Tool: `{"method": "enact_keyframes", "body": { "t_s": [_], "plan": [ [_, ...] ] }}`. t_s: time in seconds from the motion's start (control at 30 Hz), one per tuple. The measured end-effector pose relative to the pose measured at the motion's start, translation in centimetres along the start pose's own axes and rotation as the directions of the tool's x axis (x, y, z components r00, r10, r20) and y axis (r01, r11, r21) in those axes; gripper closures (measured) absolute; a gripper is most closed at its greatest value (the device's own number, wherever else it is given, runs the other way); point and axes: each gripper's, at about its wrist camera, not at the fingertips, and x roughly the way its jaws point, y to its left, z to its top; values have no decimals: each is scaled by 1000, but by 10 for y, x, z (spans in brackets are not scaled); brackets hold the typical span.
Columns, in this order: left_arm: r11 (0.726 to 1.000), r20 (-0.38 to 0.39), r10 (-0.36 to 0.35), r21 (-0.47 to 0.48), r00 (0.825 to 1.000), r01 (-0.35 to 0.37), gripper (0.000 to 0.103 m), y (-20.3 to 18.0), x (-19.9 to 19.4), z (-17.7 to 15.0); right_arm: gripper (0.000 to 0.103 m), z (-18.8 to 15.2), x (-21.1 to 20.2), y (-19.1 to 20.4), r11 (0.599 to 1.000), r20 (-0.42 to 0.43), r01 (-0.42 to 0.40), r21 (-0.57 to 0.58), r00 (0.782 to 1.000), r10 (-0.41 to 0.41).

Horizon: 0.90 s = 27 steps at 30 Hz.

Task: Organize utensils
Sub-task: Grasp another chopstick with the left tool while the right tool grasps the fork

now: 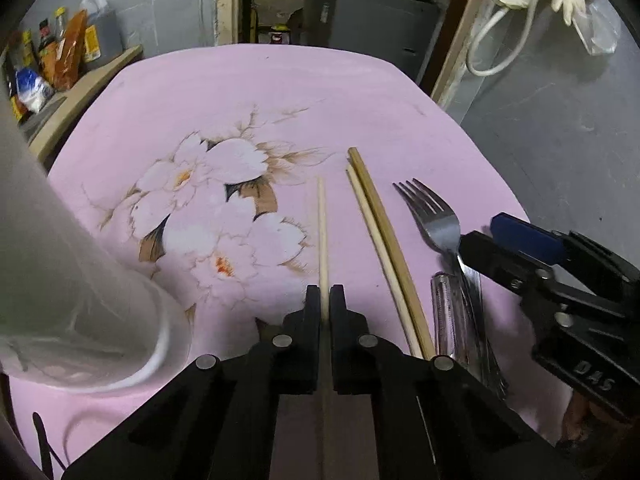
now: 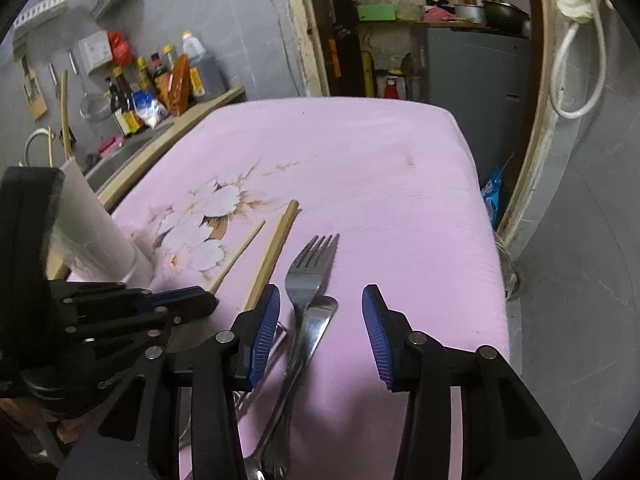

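Note:
My left gripper [image 1: 325, 294] is shut on a pale chopstick [image 1: 322, 232] that points away over the pink floral cloth [image 1: 280, 92]. Two more chopsticks [image 1: 380, 240] lie side by side just to its right. A steel fork [image 1: 434, 216] lies further right over other cutlery [image 1: 472, 320]. My right gripper [image 2: 320, 300] is open, its blue pads [image 2: 264, 332] either side of the fork [image 2: 310, 272], low over the cloth. A white cylindrical holder [image 1: 60, 280] stands at the left; it also shows in the right wrist view [image 2: 96, 224].
The cloth-covered table [image 2: 400, 160] ends at the right above a grey floor [image 2: 580, 280]. A wooden counter with bottles and packets [image 2: 160, 80] runs along the left. A doorway with shelves [image 2: 400, 20] lies behind the table.

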Motion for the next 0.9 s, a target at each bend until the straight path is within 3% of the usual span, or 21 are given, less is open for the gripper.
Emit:
{"method": "enact_keyframes", "body": {
  "t_s": [0.2, 0.3, 0.57, 0.73, 0.9],
  "plan": [
    [1000, -7, 20, -11, 1000, -20, 100, 0, -12, -15, 63, 6, 17, 10, 999, -54, 24, -43, 998, -27],
    [1000, -22, 16, -11, 1000, -16, 100, -1, -15, -17, 67, 9, 24, 15, 994, -76, 74, -78, 994, -80],
    [998, -94, 42, 56, 995, -37, 100, -9, -6, 1, 71, 12, 35, 26, 978, -118, 166, -124, 976, -181],
    [999, -91, 11, 52, 996, -6, 101, -5, -8, -1, 80, 11, 22, 17, 989, -79, 131, -74, 987, -137],
    [997, 0, -71, 30, 997, 71, 101, 0, -32, -18, 81, 4, 2, 14, 995, -2, 93, -31, 996, -93]
  ]
}}
